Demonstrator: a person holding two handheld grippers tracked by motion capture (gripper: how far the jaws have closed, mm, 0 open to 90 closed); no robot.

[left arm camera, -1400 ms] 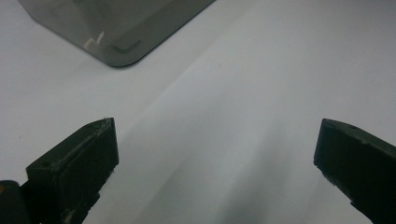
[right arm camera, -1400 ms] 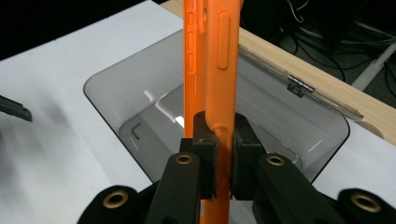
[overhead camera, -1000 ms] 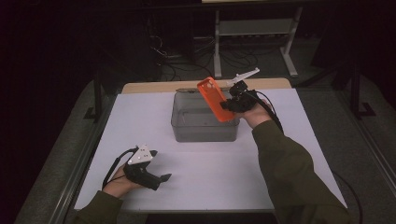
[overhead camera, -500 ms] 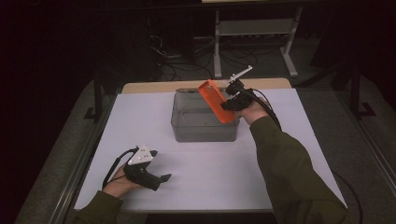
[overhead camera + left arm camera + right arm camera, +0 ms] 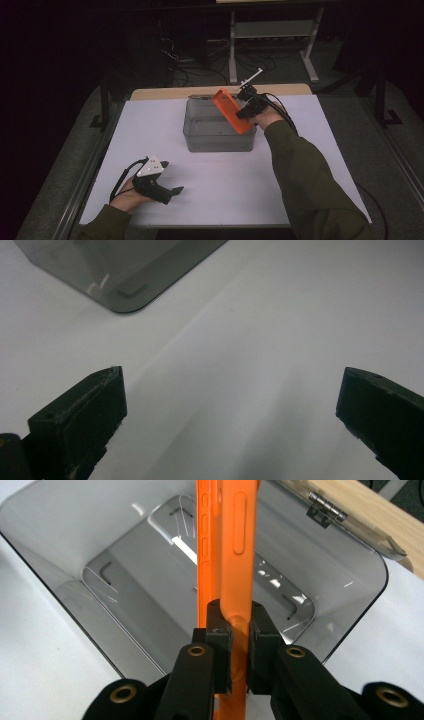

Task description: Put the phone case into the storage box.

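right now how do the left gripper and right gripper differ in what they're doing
The left gripper sits low over the white table near the front edge, while the right gripper is raised over the clear bin. The left gripper's jaws stand wide apart with nothing between them; the right gripper's jaws are clamped on the orange phone case, held tilted above the bin. Both are black, two-jawed and hand-held.

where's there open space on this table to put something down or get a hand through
Bare white table lies between the clear bin and the near edge, right of the resting left gripper, and also left of the bin. The bin's inside looks empty. It is crowded at the bin's right rim, where the right gripper holds the orange phone case.
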